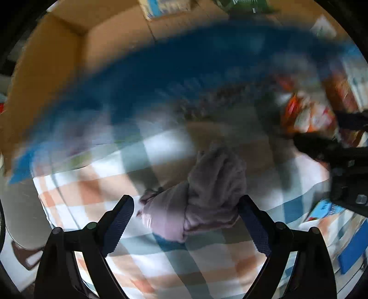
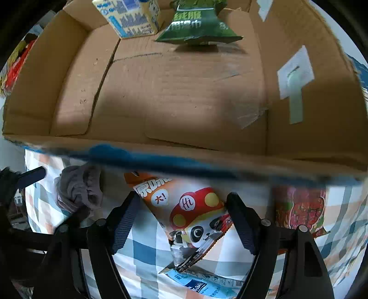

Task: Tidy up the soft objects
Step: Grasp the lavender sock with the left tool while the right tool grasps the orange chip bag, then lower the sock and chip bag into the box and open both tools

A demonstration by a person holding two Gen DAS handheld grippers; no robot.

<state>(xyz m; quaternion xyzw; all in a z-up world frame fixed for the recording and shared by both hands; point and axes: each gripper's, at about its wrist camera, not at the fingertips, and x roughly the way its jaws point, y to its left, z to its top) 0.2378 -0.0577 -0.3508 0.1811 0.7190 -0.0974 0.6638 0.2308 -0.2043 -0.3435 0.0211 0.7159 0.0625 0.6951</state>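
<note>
Two tongs are open wide, and neither one holds anything. The left gripper point(image 1: 186, 220) has its jaws spread on both sides of a bunched grey cloth point(image 1: 202, 195), which lies on the checked blanket point(image 1: 142, 260) and looks about ready to be pinched. The right gripper point(image 2: 184, 220) hangs open over an orange panda snack bag point(image 2: 195, 220) on the same blanket, with a light blue packet point(image 2: 207, 285) lying just under that bag. Beyond both tongs stands a big cardboard box point(image 2: 184, 96) with a blue front edge. Only a blue and white carton point(image 2: 131, 18) and a green bag point(image 2: 197, 25) sit at its far wall, so most of the tidying looks still to do. A red fruit packet point(image 2: 299, 211) waits by the box's front edge, to the right. To get the soft things in, each one must be lifted over that front wall, which stands in the way.
</note>
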